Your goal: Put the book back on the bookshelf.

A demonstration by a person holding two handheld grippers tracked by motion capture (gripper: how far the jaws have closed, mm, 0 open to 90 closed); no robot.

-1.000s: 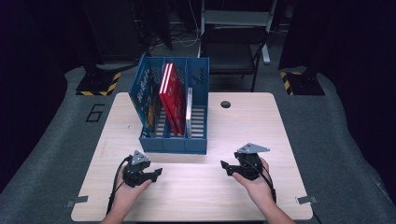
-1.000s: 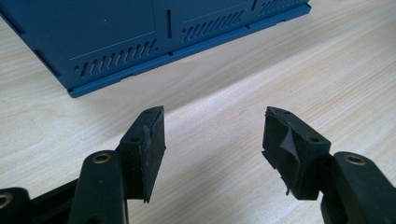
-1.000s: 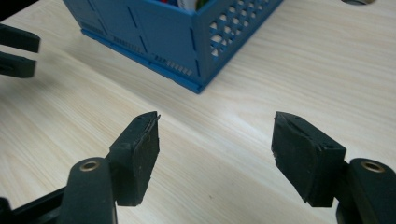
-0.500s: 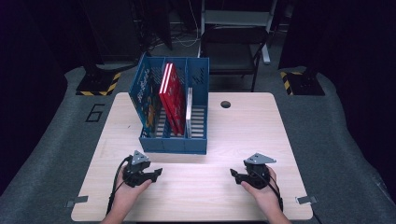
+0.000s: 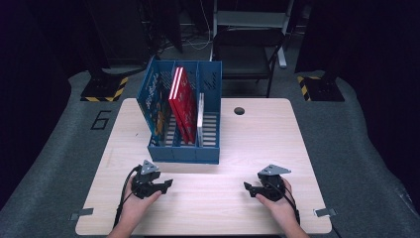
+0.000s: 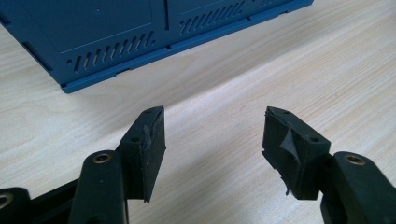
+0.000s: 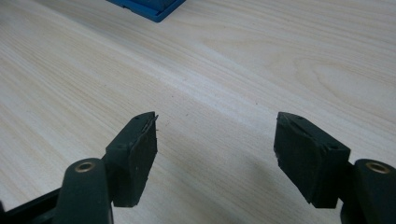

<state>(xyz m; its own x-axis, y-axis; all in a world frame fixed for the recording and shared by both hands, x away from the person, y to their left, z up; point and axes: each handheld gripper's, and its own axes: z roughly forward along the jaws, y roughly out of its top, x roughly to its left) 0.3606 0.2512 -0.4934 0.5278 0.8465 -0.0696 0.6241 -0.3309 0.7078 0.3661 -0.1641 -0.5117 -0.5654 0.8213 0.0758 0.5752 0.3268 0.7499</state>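
left gripper and right gripper low, jaws apart, nothing between

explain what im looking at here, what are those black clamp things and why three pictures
A person sits at a pale wooden table, holding a hand-held black two-jaw tool in each hand: the left gripper and the right gripper. The high view comes from a fixed camera above, looking down on the table. The other two pictures come from small cameras riding on each tool, looking along its own jaws: the left gripper with the rack's blue wall ahead, and the right gripper over bare wood. Both stand open and hold nothing. On the table stands a blue plastic slotted file rack holding a blue patterned book, a red book and a thin white book, all upright.
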